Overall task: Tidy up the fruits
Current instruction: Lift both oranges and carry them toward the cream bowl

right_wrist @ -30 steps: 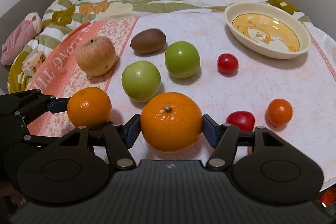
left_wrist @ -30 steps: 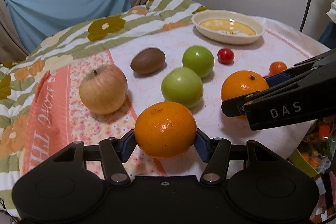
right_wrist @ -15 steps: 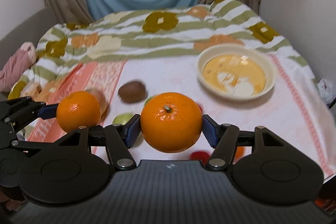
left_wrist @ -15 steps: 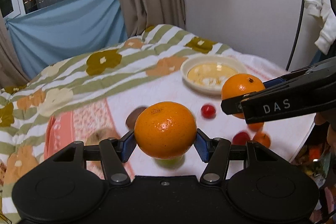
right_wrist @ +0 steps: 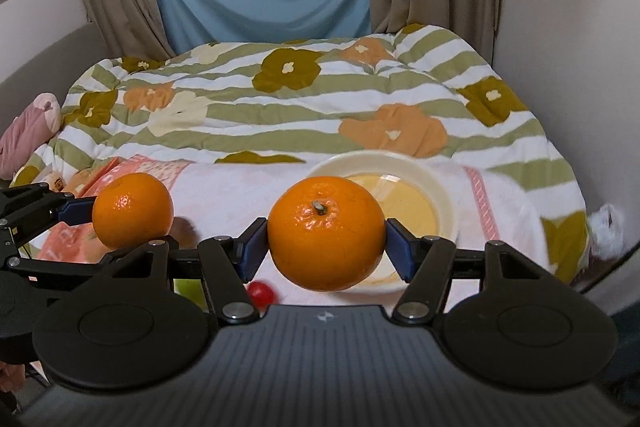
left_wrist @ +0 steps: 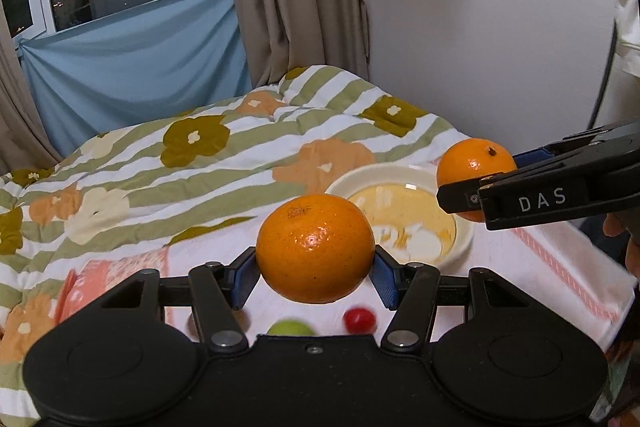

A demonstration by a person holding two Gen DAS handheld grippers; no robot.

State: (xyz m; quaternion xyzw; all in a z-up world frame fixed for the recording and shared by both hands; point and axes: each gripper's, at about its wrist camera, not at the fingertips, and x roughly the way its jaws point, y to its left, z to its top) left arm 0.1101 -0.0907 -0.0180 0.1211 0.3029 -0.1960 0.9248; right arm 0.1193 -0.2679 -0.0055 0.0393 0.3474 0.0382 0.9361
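My left gripper is shut on an orange and holds it in the air above the table. My right gripper is shut on a second orange, also raised. Each view shows the other gripper's orange: at the right in the left wrist view, at the left in the right wrist view. A cream bowl with a yellow picture inside lies just beyond both oranges; in the right wrist view the bowl is right behind the held orange.
A red cherry tomato and a green apple peek out below my left gripper. The tomato also shows in the right wrist view. A striped flowered quilt covers the bed behind, with curtains and walls beyond.
Both grippers have risen from the table with their oranges and moved toward the bowl. The other fruits have dropped out of view below.
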